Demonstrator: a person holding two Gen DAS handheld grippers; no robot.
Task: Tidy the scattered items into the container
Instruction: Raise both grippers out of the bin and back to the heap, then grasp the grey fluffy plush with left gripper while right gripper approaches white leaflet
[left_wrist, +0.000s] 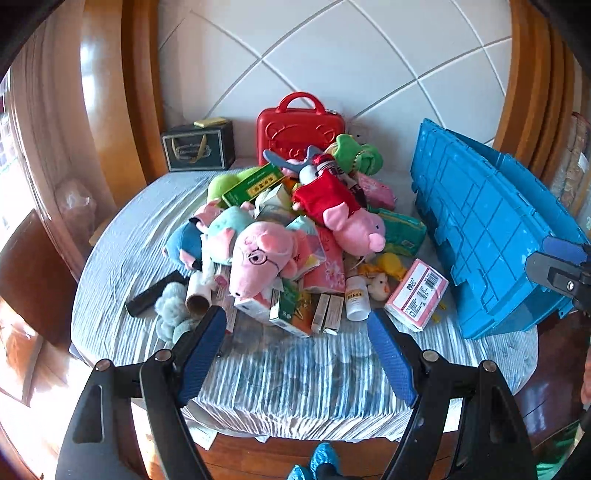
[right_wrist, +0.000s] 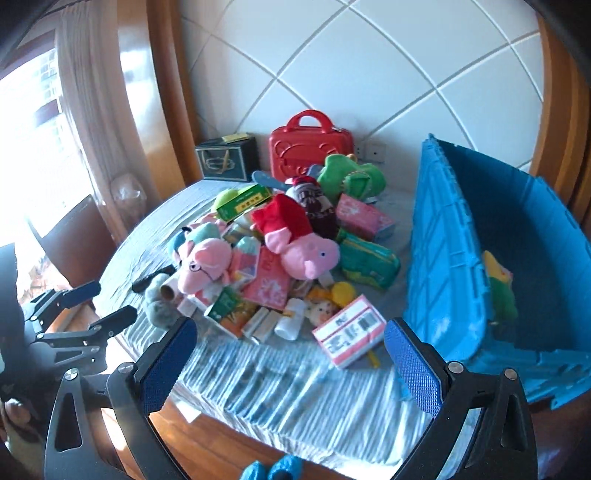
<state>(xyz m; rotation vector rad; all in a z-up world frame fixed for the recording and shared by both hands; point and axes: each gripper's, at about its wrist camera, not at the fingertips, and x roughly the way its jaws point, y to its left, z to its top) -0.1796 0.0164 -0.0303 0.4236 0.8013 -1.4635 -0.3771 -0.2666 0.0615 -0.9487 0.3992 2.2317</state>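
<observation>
- Both claws are over the near edge of the table (left_wrist: 110, 325), nothing picked up yet: this looks like the approach before a grab.
- Left gripper (left_wrist: 297, 326) stands spread wide with nothing between its blue pads, aimed at the near side of the heap.
- Right gripper (right_wrist: 290, 343) is released too, jaws apart and empty.
- The heap of toys and boxes lies mid-table: pink pig toy (left_wrist: 258, 254), white bottle (left_wrist: 356, 299) and pink barcode box (left_wrist: 415, 295) nearest the claws.
- The blue crate (right_wrist: 443, 258) sits at the right, well open, with a yellow-and-green toy (right_wrist: 498, 284) already inside.
- Early going, by my reading; most of the pile remains.
- Next move calls for lowering onto one near item, the barcode box or the bottle, and closing squarely.
</observation>
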